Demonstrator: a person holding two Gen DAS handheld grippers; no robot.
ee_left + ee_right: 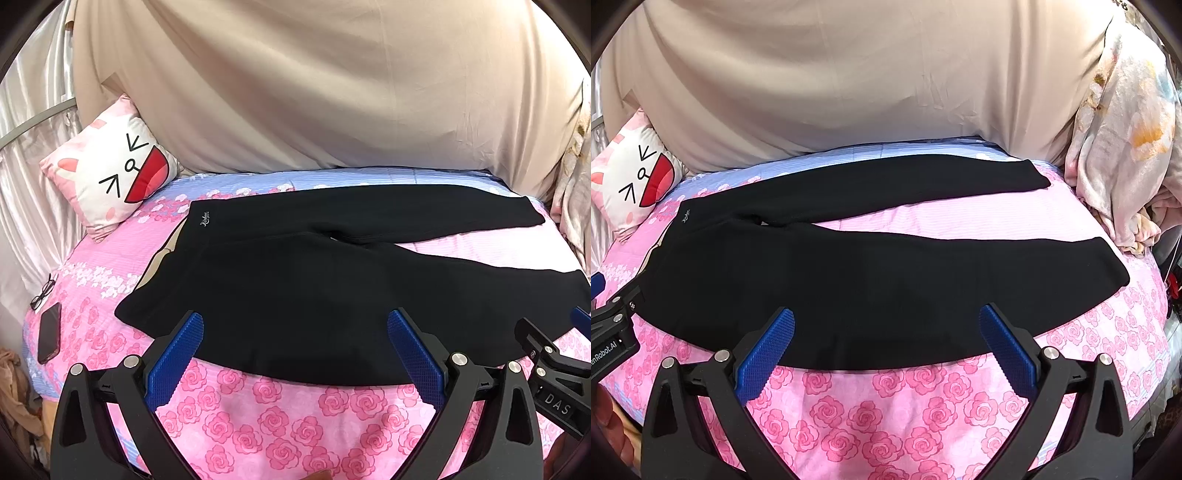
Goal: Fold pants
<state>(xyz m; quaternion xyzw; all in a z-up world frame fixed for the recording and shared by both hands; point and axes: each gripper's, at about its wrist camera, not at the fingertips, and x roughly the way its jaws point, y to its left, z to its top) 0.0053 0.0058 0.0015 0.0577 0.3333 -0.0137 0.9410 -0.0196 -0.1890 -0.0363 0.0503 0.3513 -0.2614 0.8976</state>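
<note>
Black pants (295, 288) lie spread flat on the pink rose bedsheet (277, 417), waistband at the left, both legs running right in a V. They also show in the right wrist view (871, 280). My left gripper (295, 325) is open and empty, hovering over the near edge of the near leg by the waist. My right gripper (886, 325) is open and empty over the near leg's lower edge, further right. The right gripper's side shows at the right edge of the left wrist view (554, 362).
A cat-face pillow (114, 173) leans at the back left. A phone (50, 332) and glasses (42, 291) lie at the bed's left edge. A beige sheet (314, 85) hangs behind. A floral blanket (1123, 140) is piled at the right.
</note>
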